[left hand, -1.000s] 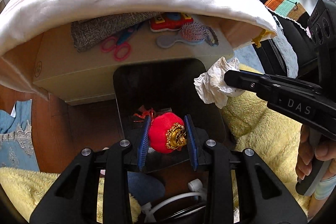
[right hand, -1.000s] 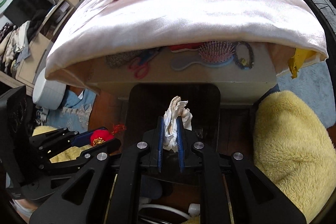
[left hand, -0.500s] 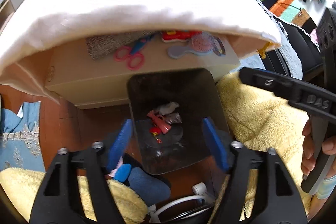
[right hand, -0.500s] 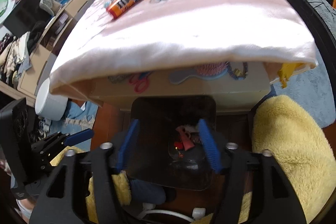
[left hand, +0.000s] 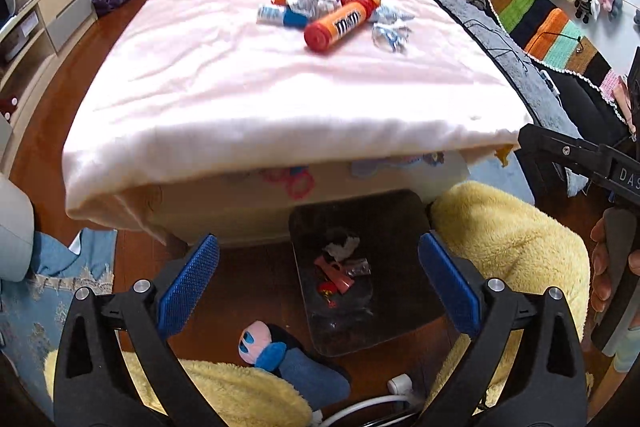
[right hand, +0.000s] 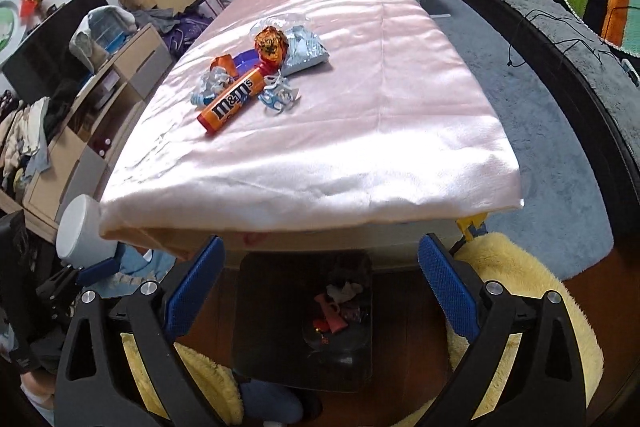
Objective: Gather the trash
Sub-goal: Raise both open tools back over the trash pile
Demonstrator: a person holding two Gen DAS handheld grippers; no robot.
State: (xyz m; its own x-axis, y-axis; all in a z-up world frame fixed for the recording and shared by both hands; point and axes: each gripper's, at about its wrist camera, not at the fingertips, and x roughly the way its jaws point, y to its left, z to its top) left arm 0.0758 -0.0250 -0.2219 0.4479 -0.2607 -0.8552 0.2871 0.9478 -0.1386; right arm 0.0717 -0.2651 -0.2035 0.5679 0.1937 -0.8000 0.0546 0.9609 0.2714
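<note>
I've got both hand-held grippers wide open w/ nothing in them: left (left hand: 318, 285), right (right hand: 320, 291). They hang over the black bin (right hand: 256, 307) on the floor, right by the surface edge, so stuff can just fall in. Some trash sits in the bin bottom (a white wad, red bits). More trash (right hand: 256, 75) waits on the pink cloth (right hand: 360, 131): an M&M's tube (right hand: 234, 99) & wrappers, all bunched up. I think that pile comes next.
</note>
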